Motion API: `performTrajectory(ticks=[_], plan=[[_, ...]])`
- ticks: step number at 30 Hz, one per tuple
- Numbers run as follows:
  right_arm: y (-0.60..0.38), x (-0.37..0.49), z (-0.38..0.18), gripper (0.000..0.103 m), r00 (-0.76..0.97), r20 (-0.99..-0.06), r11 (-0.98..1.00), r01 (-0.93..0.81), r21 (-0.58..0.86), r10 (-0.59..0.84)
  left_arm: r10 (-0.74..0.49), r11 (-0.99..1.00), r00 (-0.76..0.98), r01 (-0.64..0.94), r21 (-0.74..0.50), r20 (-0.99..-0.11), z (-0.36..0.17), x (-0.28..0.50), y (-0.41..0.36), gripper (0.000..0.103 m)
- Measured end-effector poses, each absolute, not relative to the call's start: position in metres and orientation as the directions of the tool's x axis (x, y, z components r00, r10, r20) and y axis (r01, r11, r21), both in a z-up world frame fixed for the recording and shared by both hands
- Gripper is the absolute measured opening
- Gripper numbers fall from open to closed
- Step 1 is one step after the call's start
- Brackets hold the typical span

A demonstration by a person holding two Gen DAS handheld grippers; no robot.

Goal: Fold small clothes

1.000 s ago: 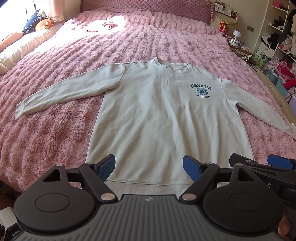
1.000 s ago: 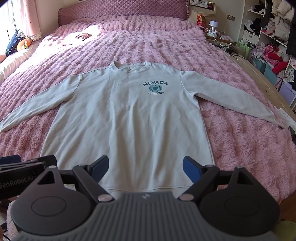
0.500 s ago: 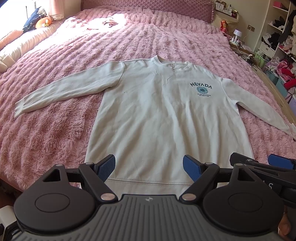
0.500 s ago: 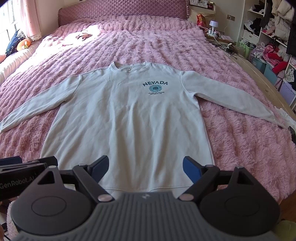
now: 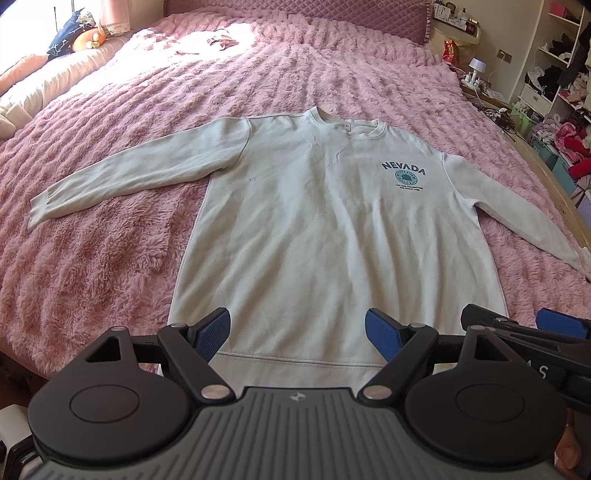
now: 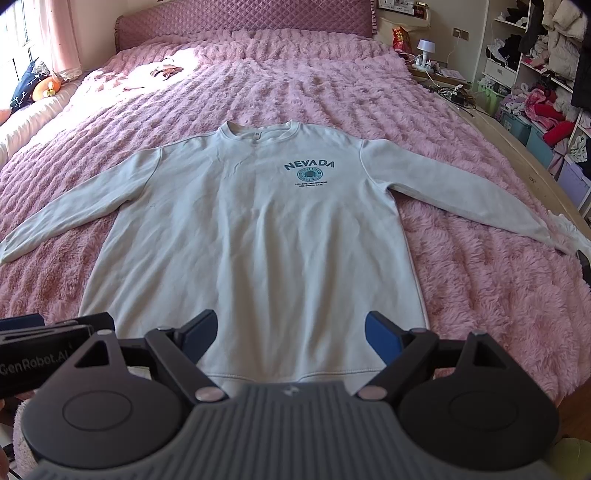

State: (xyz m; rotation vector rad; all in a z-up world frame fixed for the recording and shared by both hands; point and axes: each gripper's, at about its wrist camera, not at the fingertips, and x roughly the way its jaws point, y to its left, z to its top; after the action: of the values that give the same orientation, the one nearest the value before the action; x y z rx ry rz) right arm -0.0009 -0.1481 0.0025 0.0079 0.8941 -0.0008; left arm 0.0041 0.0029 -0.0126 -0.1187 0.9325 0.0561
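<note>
A pale long-sleeved sweatshirt with a teal NEVADA print lies flat, face up, on a pink fluffy bedspread, both sleeves spread out; it also shows in the right wrist view. My left gripper is open and empty, held just above the hem. My right gripper is open and empty, also above the hem; it shows at the right edge of the left wrist view. The left gripper's body shows at the left edge of the right wrist view.
A quilted pink headboard stands at the far end. Pillows and a soft toy lie at the far left. A small garment lies near the headboard. Shelves with clothes and a wooden bed edge are on the right.
The left wrist view has tilted up slightly, so the sweatshirt sits a little lower in frame. The right gripper has barely moved. Both stay open.
</note>
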Motion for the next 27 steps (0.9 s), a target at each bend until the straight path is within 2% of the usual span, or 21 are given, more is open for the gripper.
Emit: performTrajectory(ticks=[27], plan=[[-0.1521,-0.0005,-0.0057,0.083,0.620,-0.785,1.000,0.004,0.012,0.007,-0.003,0.989,0.573,-0.119,-0.086,-0.819,-0.0155,0.0054,0.0084,0.097]])
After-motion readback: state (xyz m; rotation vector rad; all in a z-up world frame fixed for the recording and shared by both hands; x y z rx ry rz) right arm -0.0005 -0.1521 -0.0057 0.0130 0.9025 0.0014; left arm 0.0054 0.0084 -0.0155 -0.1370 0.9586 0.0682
